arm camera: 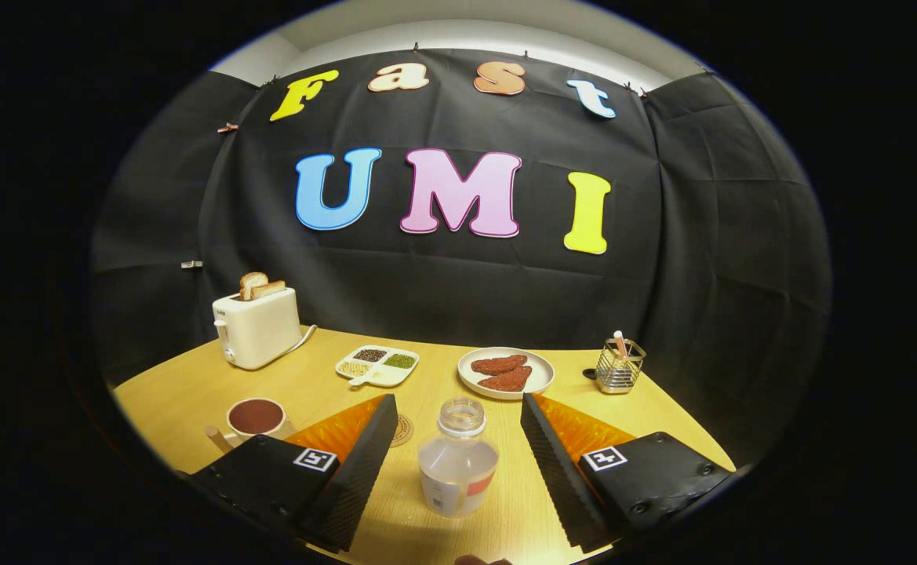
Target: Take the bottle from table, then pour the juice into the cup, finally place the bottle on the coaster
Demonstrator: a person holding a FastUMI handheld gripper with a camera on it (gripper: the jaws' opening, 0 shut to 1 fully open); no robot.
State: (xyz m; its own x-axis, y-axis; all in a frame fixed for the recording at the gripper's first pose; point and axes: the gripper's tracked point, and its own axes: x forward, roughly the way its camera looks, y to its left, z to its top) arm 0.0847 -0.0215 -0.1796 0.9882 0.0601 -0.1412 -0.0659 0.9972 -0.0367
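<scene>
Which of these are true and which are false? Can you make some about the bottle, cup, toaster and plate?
1. The bottle stands upright between the open gripper's fingers. True.
2. The bottle has its cap on. False: its mouth is open.
3. The toaster has bread sticking up. True.
4. The plate is empty. False: two brown pieces lie on it.
5. The cup lies tipped over. False: it stands upright.

Gripper (pixel 458 439): two wedge-shaped fingers with ribbed inner faces, spread wide with a gap between them. Each finger sits on a dark housing bearing a square black-and-white marker. Screws are visible on the right housing.
</scene>
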